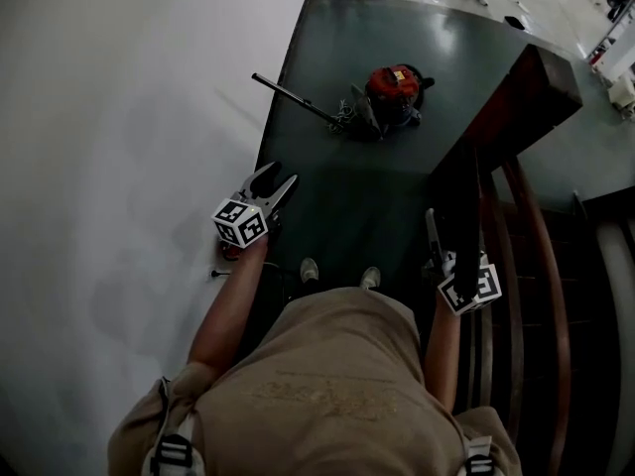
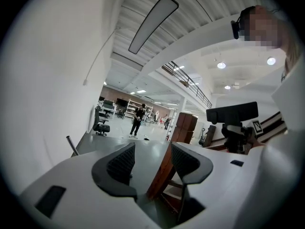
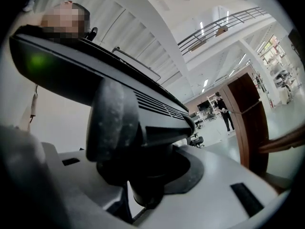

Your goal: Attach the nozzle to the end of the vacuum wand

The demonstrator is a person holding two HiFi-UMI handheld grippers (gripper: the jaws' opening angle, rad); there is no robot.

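Evidently, only the first part of the task has been done. The nozzle (image 1: 459, 211) has been picked up and is held in the right claw (image 3: 152, 175), whose jaws are closed partway around its round neck, with the long black head lying across above them. The left claw (image 2: 150, 159) is held wide, and nothing is seen between its ribbed pads (image 2: 120, 163) but the floor beyond.

The vacuum wand (image 1: 295, 98) is seen lying flat on the dark floor (image 1: 347, 206), close to the floor's left edge where the white wall (image 1: 119, 117) is met. Its free end is pointed toward that wall, and its other end is lost among the hose beside the red vacuum body (image 1: 394, 89). Both are well apart from the person's shoes (image 1: 310, 269) and from either claw, so no contact between nozzle and wand has been made.

What is left, it is judged, is nearly everything: the wand has to be reached, probably steadied or lifted by the empty left claw, the nozzle's neck lined up with the free end, and the two pushed together.
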